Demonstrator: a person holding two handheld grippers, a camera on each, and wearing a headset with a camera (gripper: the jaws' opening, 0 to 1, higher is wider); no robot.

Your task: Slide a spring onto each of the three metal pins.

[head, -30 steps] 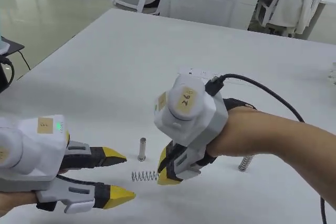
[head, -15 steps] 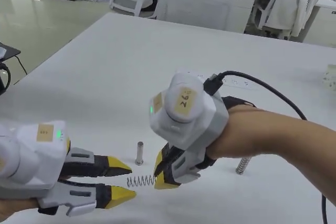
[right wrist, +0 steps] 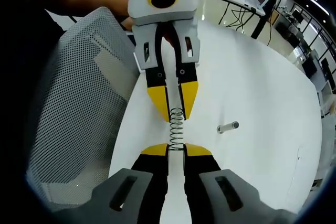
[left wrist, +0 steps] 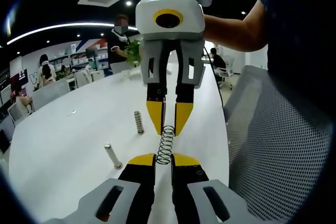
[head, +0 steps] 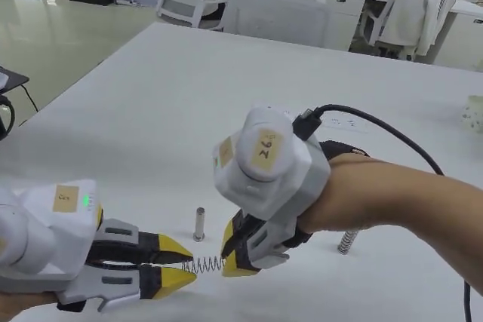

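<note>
- My left claw [head: 186, 264] is squeezing almost shut on the near end of the loose spring [head: 204, 265].
- The loose spring is lying sideways between my two claws, just in front of a bare metal pin [head: 199, 224] that is standing on the white table [head: 158, 103].
- My right claw [head: 229, 262] is pinching the other end, nearly closed.
- Further right, a second spring [head: 347, 241] is standing up.

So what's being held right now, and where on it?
The thin coiled metal spring, one end pinched in the left gripper, the other end in the right gripper.
</note>
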